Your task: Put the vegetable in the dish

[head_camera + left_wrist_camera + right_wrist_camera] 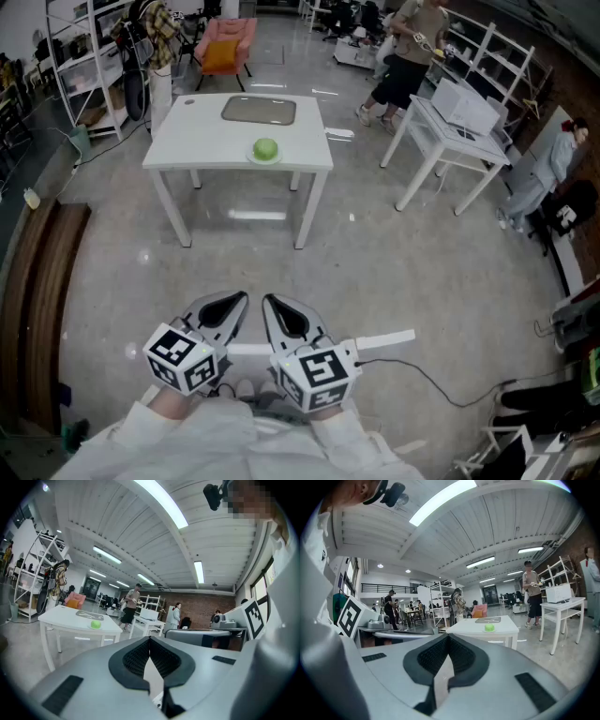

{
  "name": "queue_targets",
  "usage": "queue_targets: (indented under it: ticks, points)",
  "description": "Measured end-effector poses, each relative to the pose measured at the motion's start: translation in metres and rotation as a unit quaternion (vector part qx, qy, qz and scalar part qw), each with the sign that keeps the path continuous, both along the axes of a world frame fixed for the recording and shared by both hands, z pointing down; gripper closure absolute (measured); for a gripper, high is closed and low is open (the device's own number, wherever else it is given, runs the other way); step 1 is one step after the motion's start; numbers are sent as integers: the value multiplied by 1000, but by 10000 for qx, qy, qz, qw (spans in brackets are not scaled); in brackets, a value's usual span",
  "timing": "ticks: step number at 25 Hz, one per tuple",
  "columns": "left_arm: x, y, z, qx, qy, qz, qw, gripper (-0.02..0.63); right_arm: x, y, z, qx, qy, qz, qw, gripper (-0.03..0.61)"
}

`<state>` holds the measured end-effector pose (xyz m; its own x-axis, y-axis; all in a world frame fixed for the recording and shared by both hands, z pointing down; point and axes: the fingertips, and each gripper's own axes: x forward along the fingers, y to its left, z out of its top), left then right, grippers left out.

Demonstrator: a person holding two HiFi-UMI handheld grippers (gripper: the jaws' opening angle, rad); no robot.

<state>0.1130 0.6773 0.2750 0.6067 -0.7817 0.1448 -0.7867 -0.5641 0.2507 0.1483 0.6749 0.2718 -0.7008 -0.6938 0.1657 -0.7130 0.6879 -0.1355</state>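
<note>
Sleeves point(202, 445) in white are closest, low down by the person's body. Just past them are the left tool point(231, 306) and the right tool point(278, 309), side by side over the grey floor point(394, 272). Both are squeezed tight with nothing in them, and both point almost flat toward the room.

Farther away stands a white tabletop point(187, 141), well apart from both tools. The vegetable point(266, 148) is on it, near the front edge. It is a small, round, green ball, and it seems to sit on a little pale round thing, but it is too small to tell. Behind it, nearer the far side and not touching it, lies the flat grey dish point(259, 111). The dish has nothing in it, so the job is not yet begun.

The vegetable looks light and quite firm, maybe leafy. Because it is round, it could roll or pop out of a pinch. I think the best place to hold it is across its fat middle, one pad on each side, with a soft squeeze. A tool has to open wide first.
</note>
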Motion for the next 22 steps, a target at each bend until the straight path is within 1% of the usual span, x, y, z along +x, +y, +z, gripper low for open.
queue_targets:
  ticks: [5,9,18,22]
  points:
    - [-2,-3,-8,21,224,-8,9997,606,2,-5,-4,-89,-62,139,9998,568]
    - [0,-3,-5,-32,330,-53,9994,606,6,-5,-1,-134,-63,180,9997,568]
    - [-2,-2,2,-161,389,-131,9990,606,0,-2,0,-112,-47,98,9999,568]
    - [-2,-1,8,-245,403,-118,9988,606,-5,-2,4,-204,-34,-15,9998,568]
